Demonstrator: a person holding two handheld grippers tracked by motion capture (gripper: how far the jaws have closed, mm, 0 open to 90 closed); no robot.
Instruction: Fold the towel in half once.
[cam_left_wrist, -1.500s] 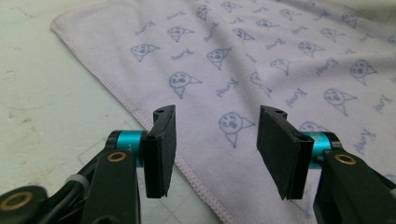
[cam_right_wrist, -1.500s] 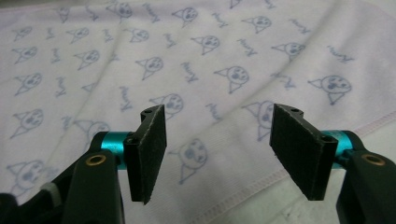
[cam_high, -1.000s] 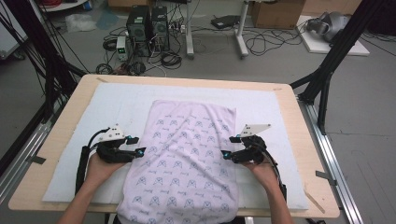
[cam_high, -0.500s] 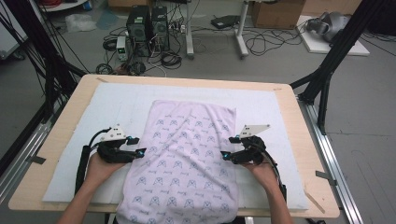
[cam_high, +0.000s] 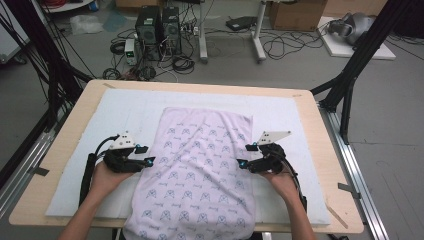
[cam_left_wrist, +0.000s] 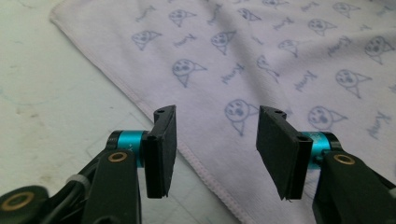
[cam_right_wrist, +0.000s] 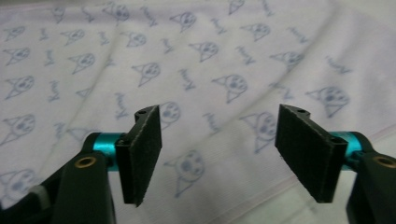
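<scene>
Lilac printed towel (cam_high: 200, 170) lies flat, unfolded; we hold left gripper (cam_high: 148, 161) and right gripper (cam_high: 242, 163) gaping, empty, at its side hems, left jaws just narrowing, folding all ahead.

The right claw (cam_right_wrist: 219, 156) hangs low over a pale lilac towel (cam_right_wrist: 187, 70) printed with small blue cat faces and words. Its two black jaws stand well apart with nothing between them. The towel's stitched edge runs under the right-hand jaw, and a strip of white pad (cam_right_wrist: 280, 210) shows beyond it.
</scene>
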